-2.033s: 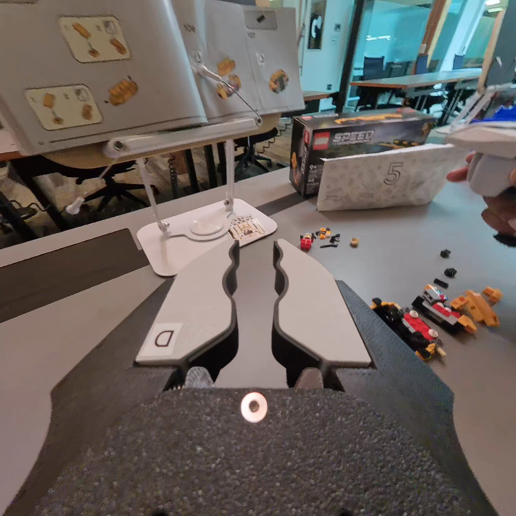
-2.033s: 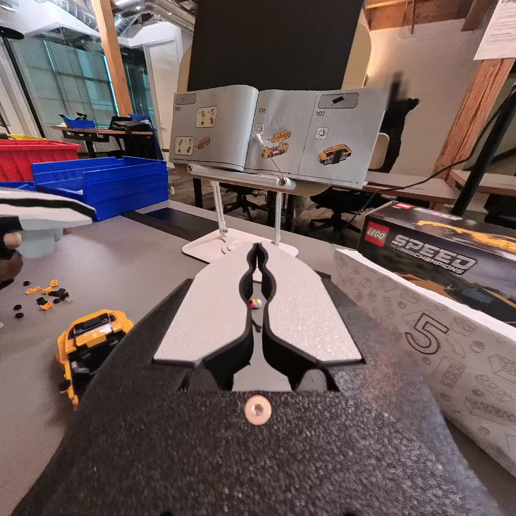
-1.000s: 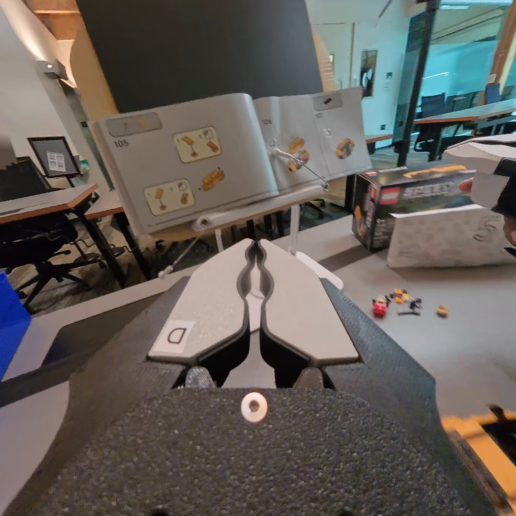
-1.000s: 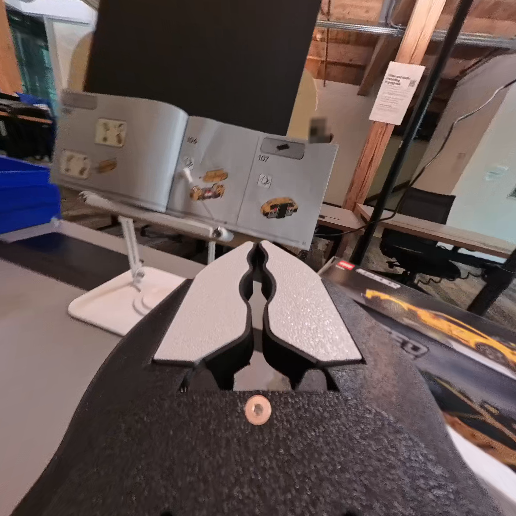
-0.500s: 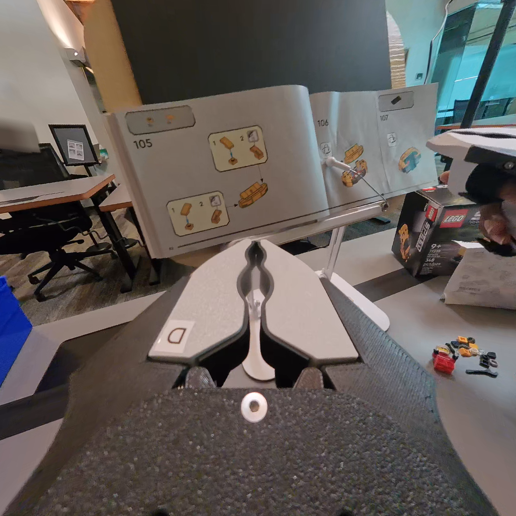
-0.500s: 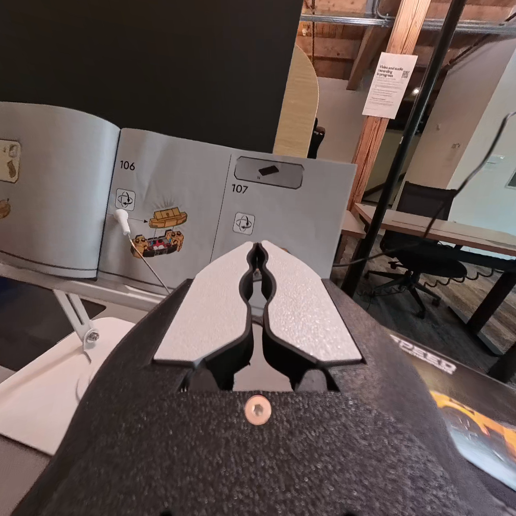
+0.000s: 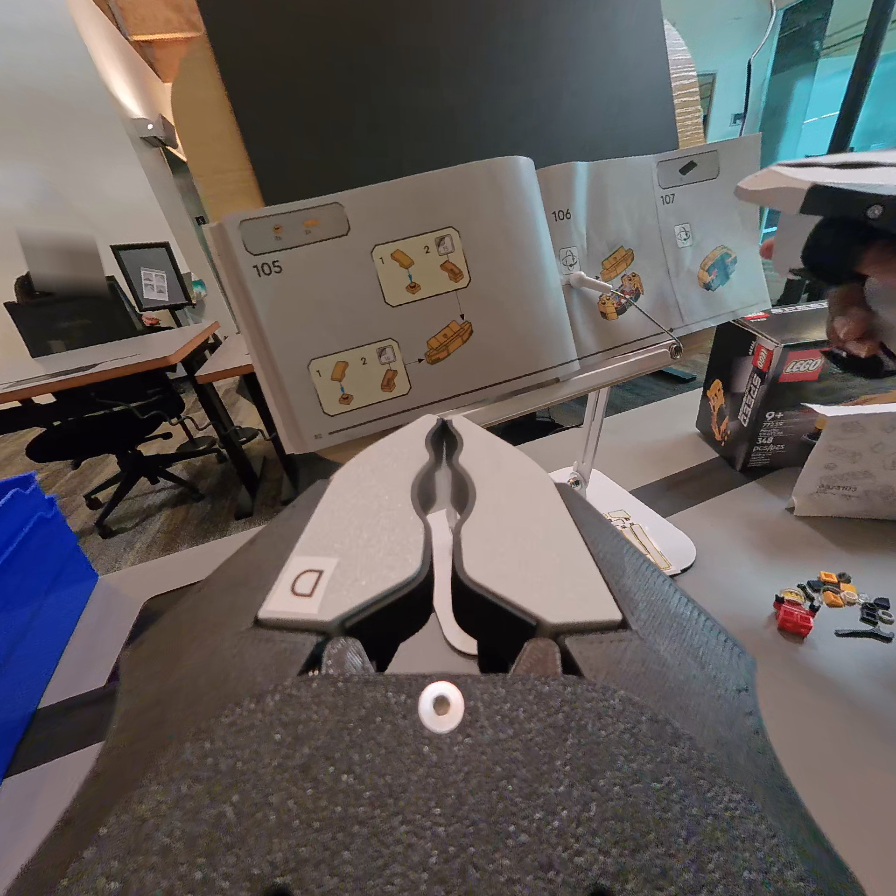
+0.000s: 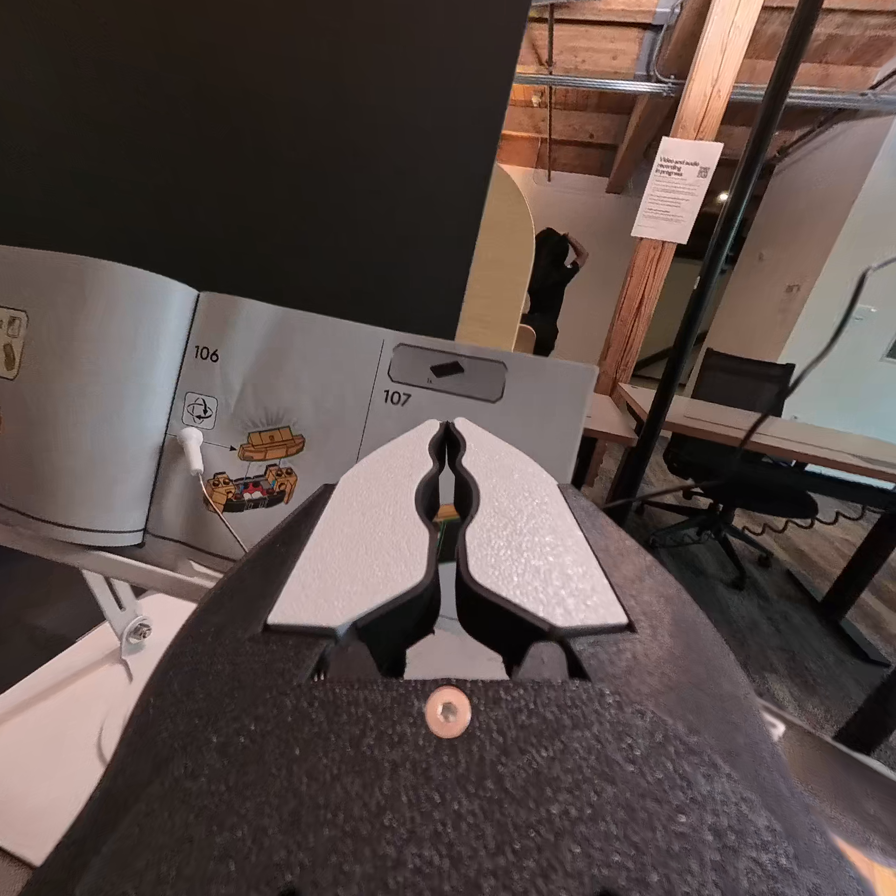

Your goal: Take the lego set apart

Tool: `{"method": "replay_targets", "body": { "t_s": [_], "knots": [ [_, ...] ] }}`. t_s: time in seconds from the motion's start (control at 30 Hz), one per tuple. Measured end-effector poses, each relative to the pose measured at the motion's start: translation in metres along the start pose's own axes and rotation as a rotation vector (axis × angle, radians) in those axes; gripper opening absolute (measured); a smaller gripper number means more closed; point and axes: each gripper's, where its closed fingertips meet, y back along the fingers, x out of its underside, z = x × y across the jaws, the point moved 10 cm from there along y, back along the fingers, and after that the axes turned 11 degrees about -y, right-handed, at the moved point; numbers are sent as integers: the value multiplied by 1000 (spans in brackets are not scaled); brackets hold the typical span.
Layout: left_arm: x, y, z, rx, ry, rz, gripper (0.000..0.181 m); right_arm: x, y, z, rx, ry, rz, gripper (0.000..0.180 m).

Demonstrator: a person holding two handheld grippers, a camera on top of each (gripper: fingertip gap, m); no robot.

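Ahead of the left gripper [image 7: 443, 426], its fingers pressed together on nothing, stands the open instruction booklet [image 7: 388, 310] on a white stand [image 7: 625, 514]. Loose lego pieces [image 7: 834, 608] lie on the table [image 7: 800, 688] to its right. The right gripper [image 8: 447, 426], likewise closed and empty, faces the booklet.

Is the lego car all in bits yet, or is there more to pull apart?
Some is done: a small pile of loose red, orange and black lego pieces lies on the grey table. Nothing is in hand: the left gripper and right gripper are both shut and empty, pointing at the open instruction booklet. No car shows now, so what's left is unclear.
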Motion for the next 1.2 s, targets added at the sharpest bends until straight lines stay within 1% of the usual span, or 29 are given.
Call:
{"method": "replay_targets", "body": {
  "t_s": [0.3,0.73,0.9,1.2],
  "knots": [
    [-1,1,0,7,6,-2,0,-11,-19,3,-26,33,10,0],
    [0,2,1,7,3,-1,0,-7,-14,4,-39,18,27,0],
    [-1,3,3,2,4,-5,0,-6,-9,20,-80,13,21,0],
    [-2,4,6,1,3,-2,0,2,6,67,-189,7,7,0]
  ]
}}
